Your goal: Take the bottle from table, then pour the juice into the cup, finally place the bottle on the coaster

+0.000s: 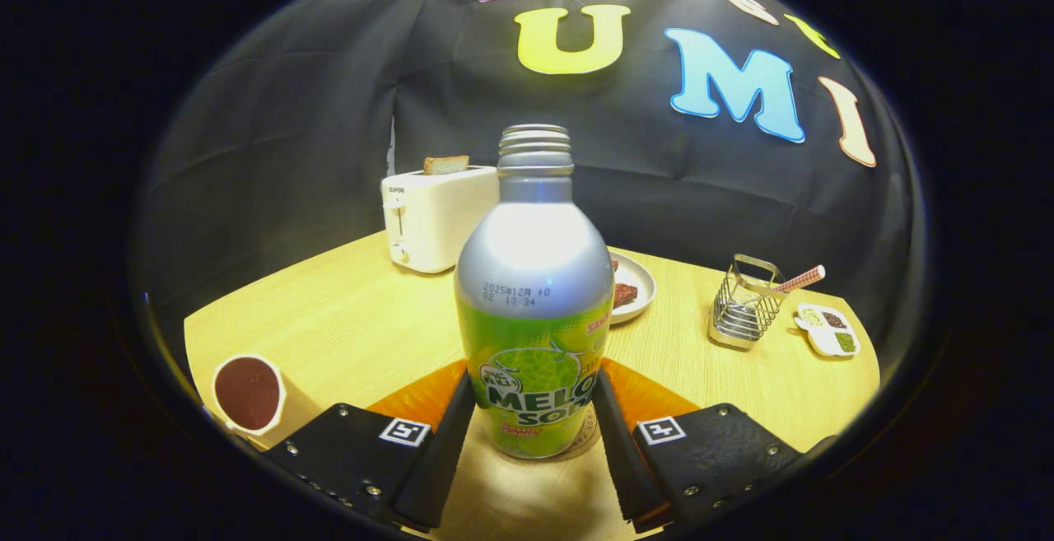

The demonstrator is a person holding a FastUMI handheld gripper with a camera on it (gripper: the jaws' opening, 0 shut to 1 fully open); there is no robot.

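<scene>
Cup (248, 394): well to the left of the bottle, beside the left finger, dark liquid showing inside, standing on the table (346, 319).
Toaster (436, 217): behind the bottle and to its left, a slice of bread (445, 165) poking out the top.
Bottle (533, 310): upright, cap off, standing on the coaster (586, 436), whose edge peeks out at its base.
Gripper (533, 413): fingers close in on either side of the bottle's lower body, apparently touching it; whether they truly press on it I cannot tell.
Plate (638, 282): just behind the bottle's right shoulder, dark food on it.
Wire holder (745, 304): well right of the bottle, a striped stick leaning out.
Small dish (827, 329): right of the holder, furthest from the bottle.
</scene>
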